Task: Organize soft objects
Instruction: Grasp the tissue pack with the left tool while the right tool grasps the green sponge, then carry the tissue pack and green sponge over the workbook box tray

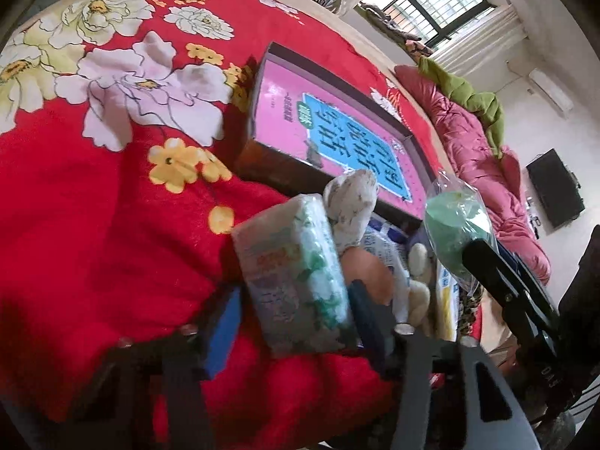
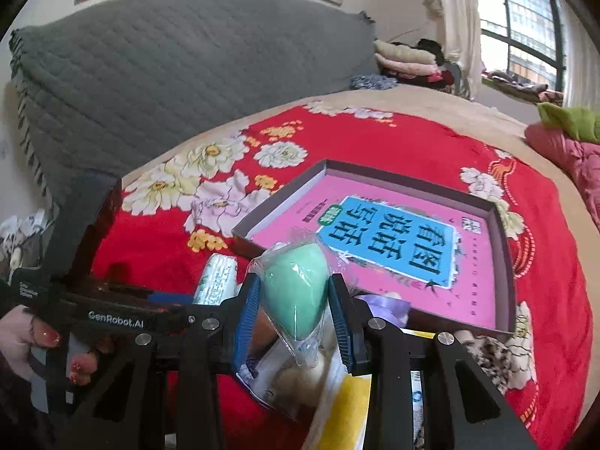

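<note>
1. Ahead of both jaws: shallow box [image 2: 502, 225], its raised rim the barrier; pink book [image 2: 375, 262] fills its floor.
2. Below right jaws: soft-item pile [image 2: 300, 378], crowded.
3. Left of left jaws: red floral blanket [image 1: 93, 243], open passage.

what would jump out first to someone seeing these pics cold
The red floral blanket covering the bed, with a shallow box on it holding a pink book. In front, the right claw grips a bagged green sponge; the left claw holds a tissue pack.
</note>
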